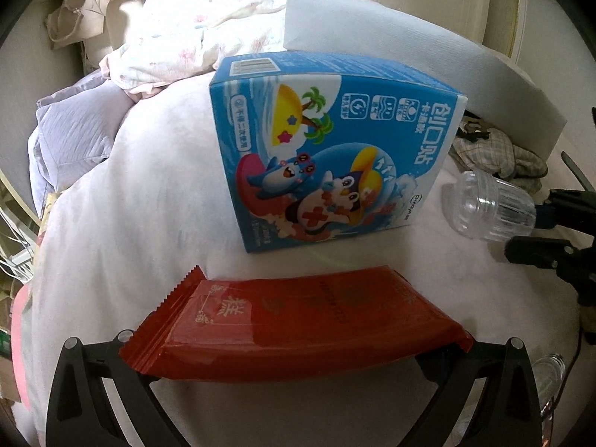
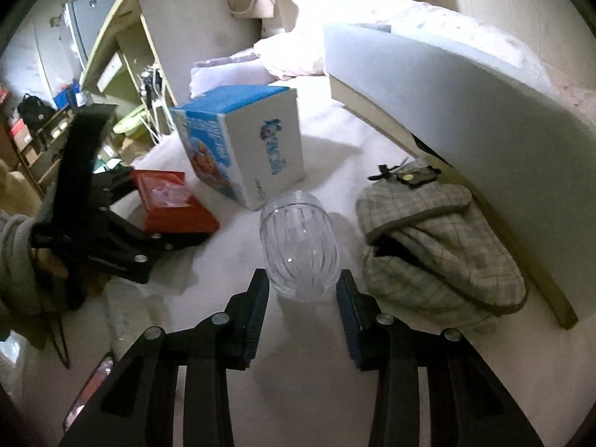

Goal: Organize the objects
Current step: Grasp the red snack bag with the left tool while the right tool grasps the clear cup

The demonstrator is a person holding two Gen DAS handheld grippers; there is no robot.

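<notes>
A red snack packet (image 1: 294, 320) lies across my left gripper (image 1: 294, 354), whose fingers close on its two ends. It also shows in the right wrist view (image 2: 171, 201), held by the left gripper (image 2: 149, 223). A blue cartoon box (image 1: 327, 164) stands on the white bed behind it, also seen in the right wrist view (image 2: 242, 145). A clear ribbed plastic cup (image 2: 300, 249) lies on its side between the fingertips of my right gripper (image 2: 302, 290), which touch its base. The cup (image 1: 488, 212) and right gripper (image 1: 529, 234) show at the right of the left wrist view.
A plaid cloth pouch (image 2: 439, 246) lies right of the cup. A grey padded board (image 2: 465, 104) slants behind it. Pillows and bedding (image 1: 178, 44) pile at the back left. Shelves (image 2: 123, 67) stand beyond the bed's left edge. A phone (image 2: 89, 387) lies near the front.
</notes>
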